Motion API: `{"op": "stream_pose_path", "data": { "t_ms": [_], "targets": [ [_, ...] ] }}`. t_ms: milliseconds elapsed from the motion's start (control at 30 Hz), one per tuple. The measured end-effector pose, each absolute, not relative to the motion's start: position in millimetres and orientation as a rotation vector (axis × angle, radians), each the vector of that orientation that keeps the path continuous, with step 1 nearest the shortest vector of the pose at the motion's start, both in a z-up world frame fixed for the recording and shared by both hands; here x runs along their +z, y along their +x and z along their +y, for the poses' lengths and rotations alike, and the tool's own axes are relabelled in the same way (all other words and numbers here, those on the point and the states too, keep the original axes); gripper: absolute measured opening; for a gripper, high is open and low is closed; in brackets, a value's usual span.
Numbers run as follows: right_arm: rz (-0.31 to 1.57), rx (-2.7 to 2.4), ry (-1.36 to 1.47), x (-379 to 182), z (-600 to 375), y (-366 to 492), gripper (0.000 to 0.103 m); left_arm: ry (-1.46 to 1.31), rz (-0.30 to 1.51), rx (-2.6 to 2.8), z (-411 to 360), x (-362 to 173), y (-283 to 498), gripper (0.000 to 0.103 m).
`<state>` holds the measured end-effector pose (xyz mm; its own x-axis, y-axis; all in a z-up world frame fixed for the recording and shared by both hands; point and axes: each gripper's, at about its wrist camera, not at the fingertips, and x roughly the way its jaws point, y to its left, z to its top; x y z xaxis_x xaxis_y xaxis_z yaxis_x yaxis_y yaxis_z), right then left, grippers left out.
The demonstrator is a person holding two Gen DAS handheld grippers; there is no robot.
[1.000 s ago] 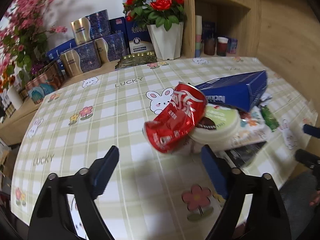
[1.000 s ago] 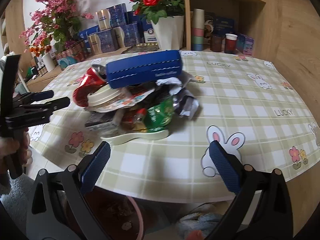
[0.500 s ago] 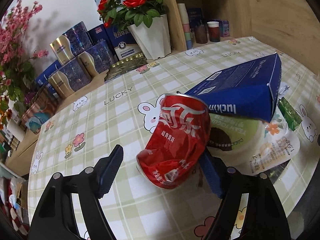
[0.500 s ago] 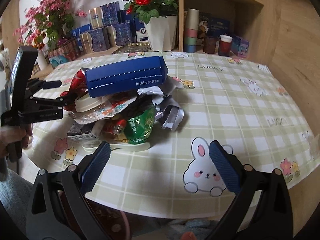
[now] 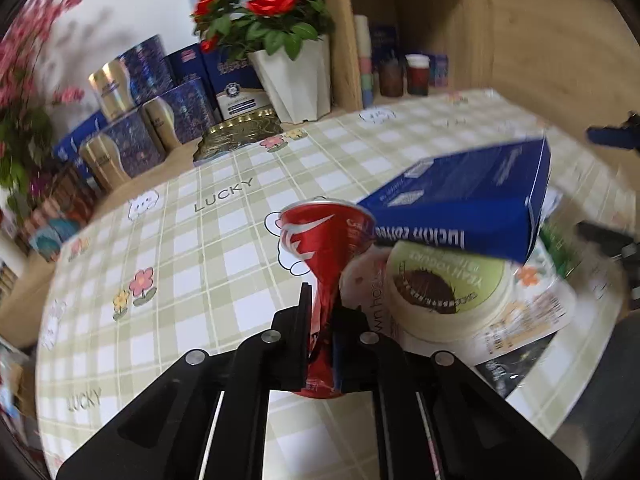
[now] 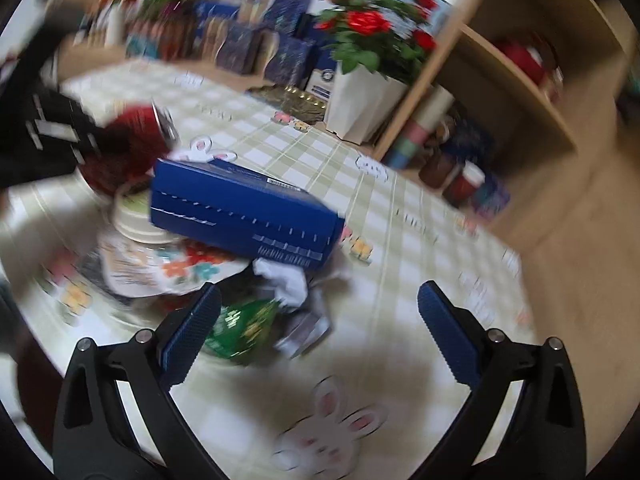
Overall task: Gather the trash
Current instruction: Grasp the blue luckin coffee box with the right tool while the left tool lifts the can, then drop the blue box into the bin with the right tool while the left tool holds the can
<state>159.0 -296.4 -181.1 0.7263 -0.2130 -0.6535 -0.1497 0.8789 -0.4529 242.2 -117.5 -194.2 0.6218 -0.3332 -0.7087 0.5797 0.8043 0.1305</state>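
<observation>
The left gripper [image 5: 322,332] pinches the crushed red soda can [image 5: 326,248]; the right gripper [image 6: 320,328] hangs wide open, holding nothing, over the checked tabletop's [image 6: 400,208] edge.

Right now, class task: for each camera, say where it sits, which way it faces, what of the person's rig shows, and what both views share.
Left wrist: on the left gripper, looking across the checked table toward the rose pot; its jaws are shut on the crushed red can.
Right wrist: on the right gripper, jaws open, over the trash pile; the left gripper shows blurred at far left.
Shared: red can, blue luckin coffee box, yogurt lid, rose pot.
</observation>
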Motion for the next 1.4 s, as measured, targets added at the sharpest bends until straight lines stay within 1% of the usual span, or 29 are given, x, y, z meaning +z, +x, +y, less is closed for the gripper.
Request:
{"op": "stream_pose_path", "data": {
  "t_ms": [200, 467, 533, 567, 600, 633, 700, 800, 1000, 1400],
  "targets": [
    [0.791, 0.021, -0.793, -195.3, -269.5, 183.9, 0.097, 0.290, 0.735, -0.550, -101.5, -182.3, 240.4, 0.008],
    [0.809, 0.113, -0.960, -206.0, -234.3, 211.6, 0.096, 0.217, 0.748, -0.539, -81.7, -176.7, 238.6, 0.008],
    [0.835, 0.147, -0.965, -208.0, -228.8, 217.9, 0.089, 0.208, 0.750, -0.534, -76.6, -176.2, 237.3, 0.008],
    [0.859, 0.163, -0.958, -209.3, -227.0, 220.9, 0.071, 0.202, 0.751, -0.532, -73.8, -176.0, 237.1, 0.008],
    [0.885, 0.171, -0.949, -209.5, -226.4, 225.4, 0.064, 0.192, 0.754, -0.529, -70.3, -175.3, 236.8, 0.008],
    [0.877, 0.172, -0.943, -208.5, -224.8, 225.4, 0.063, 0.183, 0.755, -0.526, -67.4, -174.7, 236.7, 0.008],
    [0.863, 0.186, -0.893, -201.4, -225.2, 226.0, 0.059, 0.164, 0.756, -0.519, -60.8, -172.8, 236.7, 0.008],
    [0.844, 0.180, -0.726, -181.6, -234.9, 231.0, 0.053, 0.128, 0.756, -0.508, -49.6, -168.2, 236.3, 0.008],
    [0.760, 0.104, -0.376, -142.3, -272.4, 235.3, 0.047, 0.068, 0.743, -0.487, -33.6, -155.6, 232.9, 0.008],
    [0.655, 0.007, -0.229, -116.0, -302.5, 228.1, 0.046, 0.061, 0.709, -0.500, -30.5, -137.1, 212.6, 0.008]
  ]
}}
